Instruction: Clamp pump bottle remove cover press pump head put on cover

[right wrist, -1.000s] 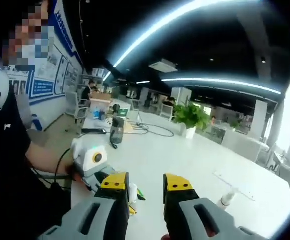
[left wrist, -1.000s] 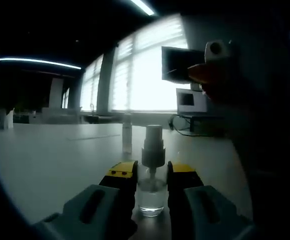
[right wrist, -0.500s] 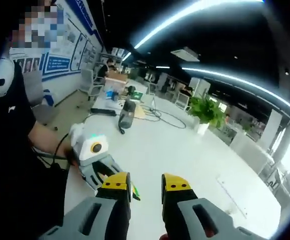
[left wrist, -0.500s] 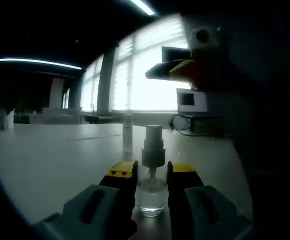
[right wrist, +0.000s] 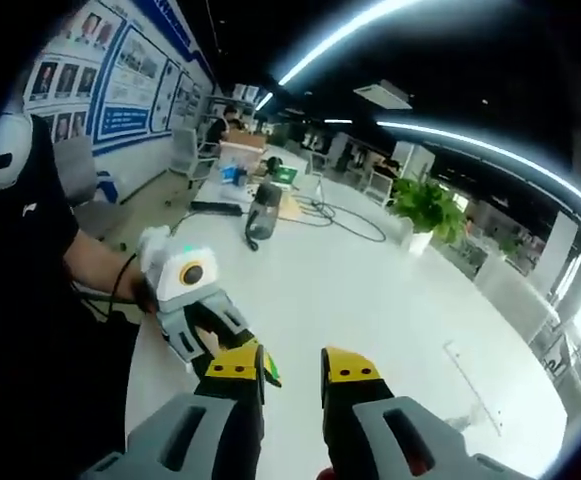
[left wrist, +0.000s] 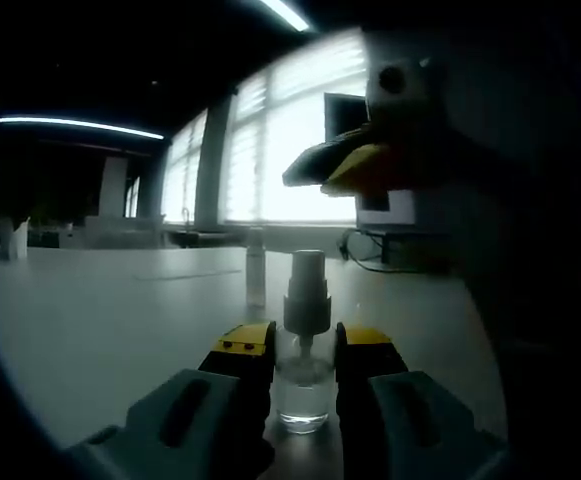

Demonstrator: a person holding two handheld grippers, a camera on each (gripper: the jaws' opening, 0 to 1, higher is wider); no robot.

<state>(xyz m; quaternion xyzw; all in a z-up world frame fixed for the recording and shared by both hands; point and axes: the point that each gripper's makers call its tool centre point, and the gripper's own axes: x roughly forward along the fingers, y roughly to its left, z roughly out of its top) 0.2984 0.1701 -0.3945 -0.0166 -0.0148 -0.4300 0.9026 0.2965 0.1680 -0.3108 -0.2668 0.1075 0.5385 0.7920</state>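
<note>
The small clear glass pump bottle, grey pump head bare, is being gripped at its body by the yellow-tipped left gripper on the white table. Its contents cannot be made out against backlight. The right gripper is being held above, jaws narrowly parted, gripping nothing.

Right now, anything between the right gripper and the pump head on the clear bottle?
Nothing visible. The right gripper hangs above the grey pump head of the clear pump bottle, which the left gripper clamps; open air between.
</note>
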